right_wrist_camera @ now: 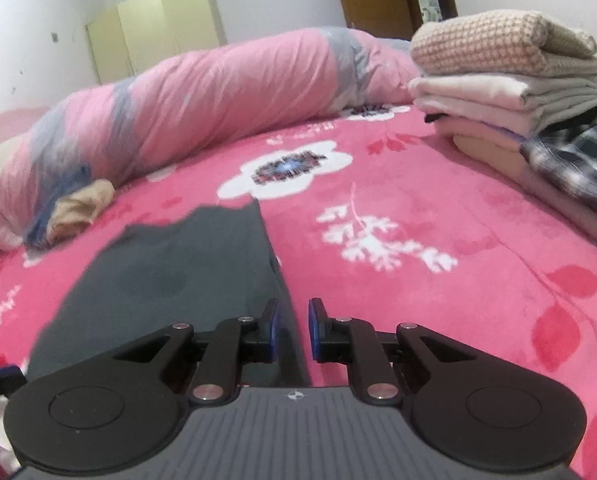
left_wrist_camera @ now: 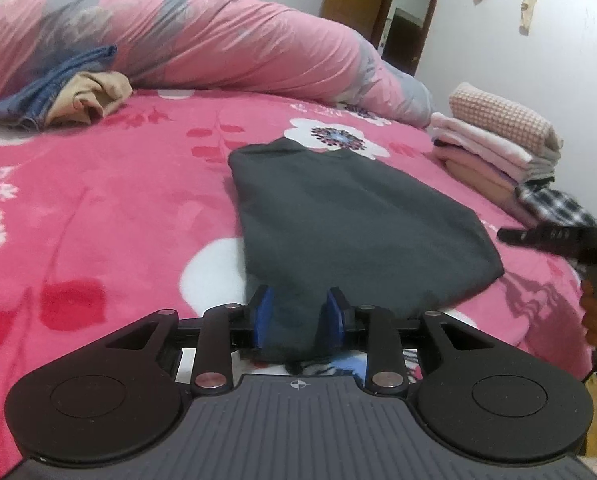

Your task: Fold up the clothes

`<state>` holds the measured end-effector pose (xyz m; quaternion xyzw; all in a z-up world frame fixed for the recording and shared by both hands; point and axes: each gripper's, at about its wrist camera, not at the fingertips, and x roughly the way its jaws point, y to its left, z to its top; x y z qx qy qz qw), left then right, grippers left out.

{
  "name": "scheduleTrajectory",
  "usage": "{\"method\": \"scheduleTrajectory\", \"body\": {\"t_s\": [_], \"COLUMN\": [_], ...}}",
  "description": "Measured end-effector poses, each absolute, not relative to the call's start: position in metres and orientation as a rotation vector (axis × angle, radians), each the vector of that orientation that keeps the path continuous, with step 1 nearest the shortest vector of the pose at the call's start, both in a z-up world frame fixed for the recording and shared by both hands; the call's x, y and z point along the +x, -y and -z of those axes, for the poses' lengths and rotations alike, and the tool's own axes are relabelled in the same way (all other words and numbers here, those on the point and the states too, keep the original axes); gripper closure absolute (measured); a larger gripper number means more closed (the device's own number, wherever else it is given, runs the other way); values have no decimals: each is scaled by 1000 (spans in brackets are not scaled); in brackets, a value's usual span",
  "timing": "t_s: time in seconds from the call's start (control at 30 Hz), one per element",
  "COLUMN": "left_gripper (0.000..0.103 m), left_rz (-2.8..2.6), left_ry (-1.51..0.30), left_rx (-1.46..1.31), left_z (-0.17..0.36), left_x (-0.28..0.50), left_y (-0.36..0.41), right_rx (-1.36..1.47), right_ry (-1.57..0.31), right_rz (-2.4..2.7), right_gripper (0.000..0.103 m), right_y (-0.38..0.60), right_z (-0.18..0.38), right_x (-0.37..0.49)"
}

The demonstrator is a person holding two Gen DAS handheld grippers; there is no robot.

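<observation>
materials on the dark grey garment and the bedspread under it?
Dark grey garment: looks like a thin matte knit, maybe cotton jersey; it lies flat, drapes limply and shows no sheen. Bedspread: looks like plush fleece, with a soft fuzzy nap and a slightly blurred-edged flower print. Fibre content cannot be told.

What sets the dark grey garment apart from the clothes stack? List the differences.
The dark grey garment lies alone, spread flat mid-bed; the clothes stack is several folded pieces piled at the bed's edge. The garment is one dark colour; the stack is mostly pale pinks and whites. Both rest on the pink floral blanket.
</observation>
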<state>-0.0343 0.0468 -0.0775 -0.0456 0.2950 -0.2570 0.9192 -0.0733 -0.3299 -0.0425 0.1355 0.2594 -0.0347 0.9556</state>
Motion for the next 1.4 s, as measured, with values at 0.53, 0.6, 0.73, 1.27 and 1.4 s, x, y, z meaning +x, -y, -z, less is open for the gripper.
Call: {"method": "scheduleTrajectory", "body": {"t_s": [0.53,0.6,0.73,1.27,1.4], "left_gripper": [73,73,73,71,70], "left_rz": [520,507,483,405,399], "left_ry": [-587,-585,-612,-713,-720], "left_rx": [-47,-14,-53,-87,-76], "left_z": [59,53,49,94,93], "left_x": [30,44,78,106,111], "left_y": [2,13,25,28,31], "right_rx": [67,15,-21,86,98], "right_ry": [-437,-429,-433,-629,-644], "right_rz": [-100,-99,-113,-124,-130], "right_gripper": [88,88,88,88,88], "right_y": [258,252,248,267,270], "right_z": [15,10,9,83,79], "right_x": [2,19,54,105,110]}}
